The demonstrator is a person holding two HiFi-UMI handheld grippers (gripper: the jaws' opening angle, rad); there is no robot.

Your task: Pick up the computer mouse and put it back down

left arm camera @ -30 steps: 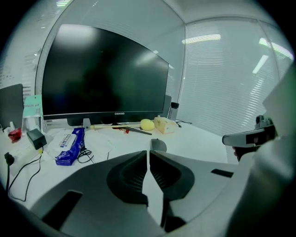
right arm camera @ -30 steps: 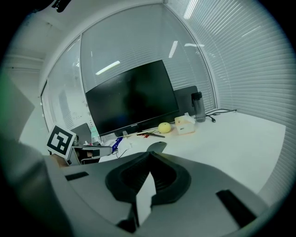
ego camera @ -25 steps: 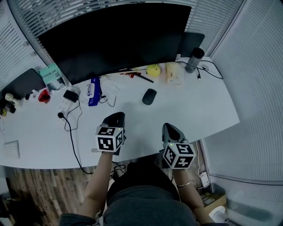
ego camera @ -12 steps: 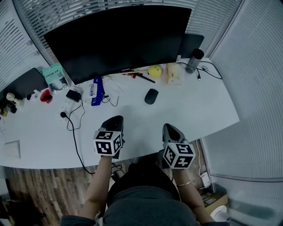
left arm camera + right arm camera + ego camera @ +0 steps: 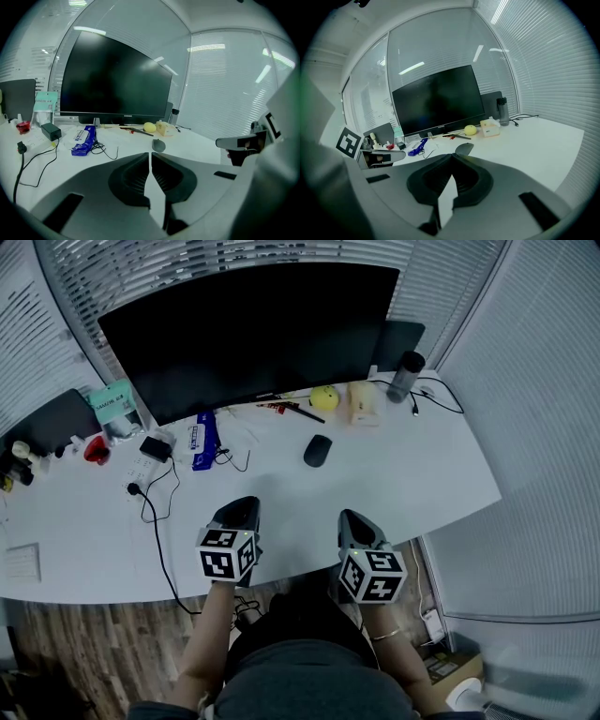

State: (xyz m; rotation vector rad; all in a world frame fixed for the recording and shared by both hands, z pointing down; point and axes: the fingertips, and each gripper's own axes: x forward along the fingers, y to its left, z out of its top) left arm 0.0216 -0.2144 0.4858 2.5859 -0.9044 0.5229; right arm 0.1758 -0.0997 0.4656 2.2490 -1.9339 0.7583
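Note:
A dark grey computer mouse (image 5: 317, 450) lies on the white desk (image 5: 412, 474), in front of the monitor. It also shows just past the jaw tips as the mouse (image 5: 159, 145) in the left gripper view and the mouse (image 5: 464, 148) in the right gripper view. My left gripper (image 5: 246, 507) hovers over the desk's near edge, shut and empty, well short of the mouse and to its left. My right gripper (image 5: 352, 517) is level with it on the right, jaws together with nothing between them.
A wide black monitor (image 5: 248, 329) stands at the back. Before it lie a yellow ball (image 5: 324, 397), a cream box (image 5: 364, 401), pens (image 5: 291, 408) and a blue packet (image 5: 202, 439). A dark bottle (image 5: 402, 376) stands back right. A black cable (image 5: 155, 521) runs off the near edge at left.
The left gripper has drawn back a little towards the desk's near edge. The right gripper and the mouse stay where they were.

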